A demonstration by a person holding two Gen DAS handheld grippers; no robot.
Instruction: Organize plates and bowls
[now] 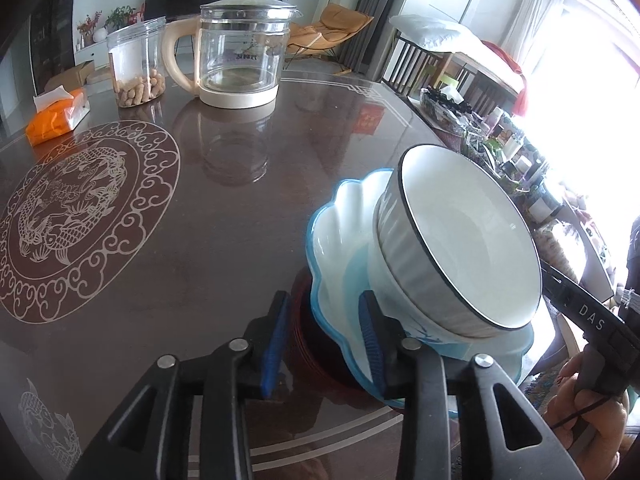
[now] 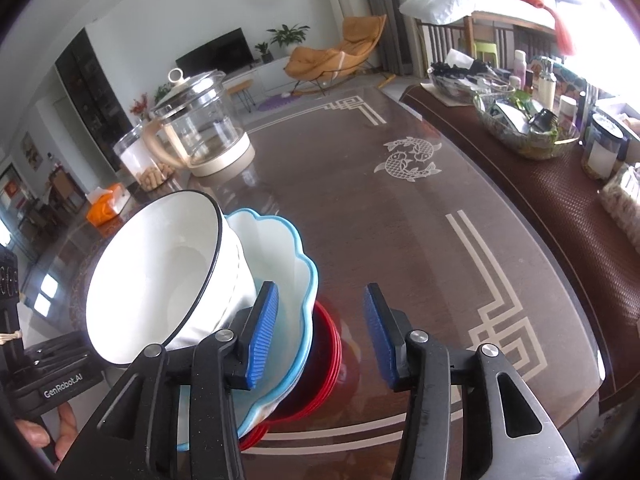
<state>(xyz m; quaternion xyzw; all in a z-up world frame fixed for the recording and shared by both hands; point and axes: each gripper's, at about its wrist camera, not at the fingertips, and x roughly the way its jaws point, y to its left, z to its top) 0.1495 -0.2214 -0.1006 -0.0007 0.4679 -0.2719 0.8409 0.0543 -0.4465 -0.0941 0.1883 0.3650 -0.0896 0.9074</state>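
A stack stands near the table's front edge. Dark red plates (image 1: 316, 344) (image 2: 326, 344) lie at the bottom, with a blue-rimmed scalloped dish (image 1: 332, 248) (image 2: 280, 256) on them. A white ribbed bowl with a dark rim (image 1: 460, 240) (image 2: 160, 280) sits tilted in the dish, on what looks like a second white bowl. My left gripper (image 1: 323, 340) is open and straddles the dish's left rim without the pads pressing. My right gripper (image 2: 320, 336) is open over the dish's right rim and the red plates. One finger of each reaches inside the dish.
On the dark patterned table (image 1: 240, 220), a glass kettle (image 1: 240, 52), a jar of peanuts (image 1: 136, 64) and an orange tissue pack (image 1: 56, 116) stand at the far side. A cluttered side table (image 2: 528, 128) runs along the right. A hand (image 1: 584, 412) holds the right gripper's handle.
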